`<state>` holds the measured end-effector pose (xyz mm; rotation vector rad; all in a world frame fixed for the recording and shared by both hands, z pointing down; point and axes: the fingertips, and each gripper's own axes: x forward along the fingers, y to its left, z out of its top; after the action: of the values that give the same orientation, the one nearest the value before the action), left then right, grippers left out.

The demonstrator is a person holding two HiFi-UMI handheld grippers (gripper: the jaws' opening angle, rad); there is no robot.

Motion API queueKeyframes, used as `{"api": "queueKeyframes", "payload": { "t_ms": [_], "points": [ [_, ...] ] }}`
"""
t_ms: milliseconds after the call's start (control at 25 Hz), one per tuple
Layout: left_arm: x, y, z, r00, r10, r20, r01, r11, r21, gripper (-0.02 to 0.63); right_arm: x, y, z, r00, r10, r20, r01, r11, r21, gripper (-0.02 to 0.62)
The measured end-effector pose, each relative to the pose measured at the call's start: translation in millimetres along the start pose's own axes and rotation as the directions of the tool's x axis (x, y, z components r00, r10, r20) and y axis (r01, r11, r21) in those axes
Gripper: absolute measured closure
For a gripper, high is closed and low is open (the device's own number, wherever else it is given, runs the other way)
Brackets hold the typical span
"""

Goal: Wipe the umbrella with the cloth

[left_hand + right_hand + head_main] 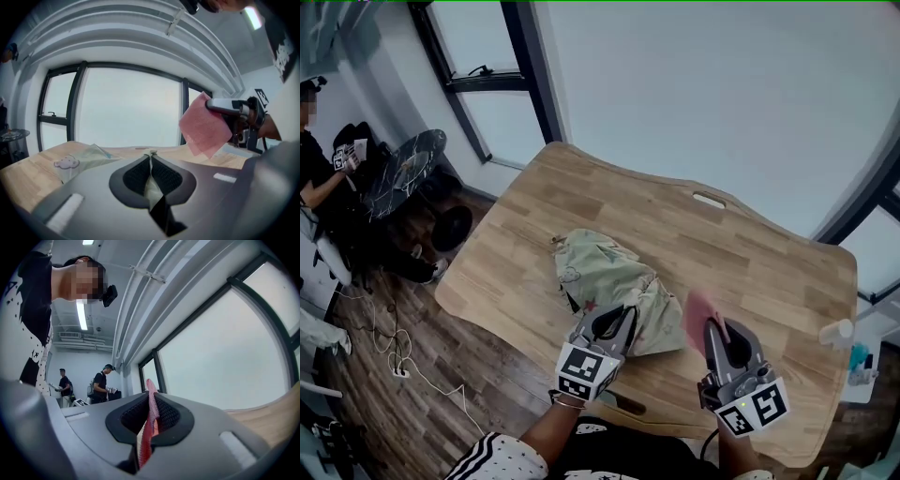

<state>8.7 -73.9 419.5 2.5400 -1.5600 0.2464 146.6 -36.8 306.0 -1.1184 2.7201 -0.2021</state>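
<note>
Running down the 9 o'clock side of the head view, the dark wood floor [422, 375] carries a loose white cable [398, 361], just off the rounded left edge of the bench [759, 262]. The folded umbrella [605, 272], pale green and printed, lies at the bench's middle, well clear of every edge, with bare wood open toward 12 and 3 o'clock. The left tool [622, 317] points in from 6 o'clock. Its jaws are pressed together on a fold of the umbrella's fabric at the near end, and the left gripper view shows that fabric pinched between them. Just to the right, apart from the umbrella, the pink cloth [700, 319] stands up from the right tool [712, 330], whose jaws pinch it flat. That tool hangs above the bench at 5 o'clock, close to the near edge.
</note>
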Motion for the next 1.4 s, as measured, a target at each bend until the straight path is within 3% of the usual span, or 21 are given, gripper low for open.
{"api": "queueKeyframes", "payload": {
  "t_ms": [160,440,960,1120,1400],
  "points": [
    [3.5,11.1,3.6,0.995,-0.094,0.014,0.095,0.994,-0.054,0.593,20.9,3.3,-14.6,0.999,-0.046,-0.011,0.047,0.999,0.003,0.574],
    [3.1,34.4,6.0,0.977,-0.214,-0.001,0.214,0.976,-0.041,0.592,56.5,6.3,-37.9,0.992,-0.119,-0.037,0.118,0.993,-0.025,0.574],
    [7.7,85.5,-13.0,0.966,-0.258,-0.004,0.254,0.953,-0.164,0.592,110.9,-2.9,-84.9,0.963,-0.240,-0.122,0.217,0.961,-0.172,0.574],
    [11.8,95.9,-20.2,0.959,-0.284,-0.018,0.276,0.944,-0.181,0.592,128.6,3.2,-107.2,0.957,-0.238,-0.164,0.206,0.960,-0.192,0.574],
    [18.0,107.4,-29.2,0.945,-0.324,-0.032,0.311,0.927,-0.210,0.592,156.5,20.0,-143.9,0.956,-0.185,-0.229,0.155,0.977,-0.145,0.574]
  ]
}}
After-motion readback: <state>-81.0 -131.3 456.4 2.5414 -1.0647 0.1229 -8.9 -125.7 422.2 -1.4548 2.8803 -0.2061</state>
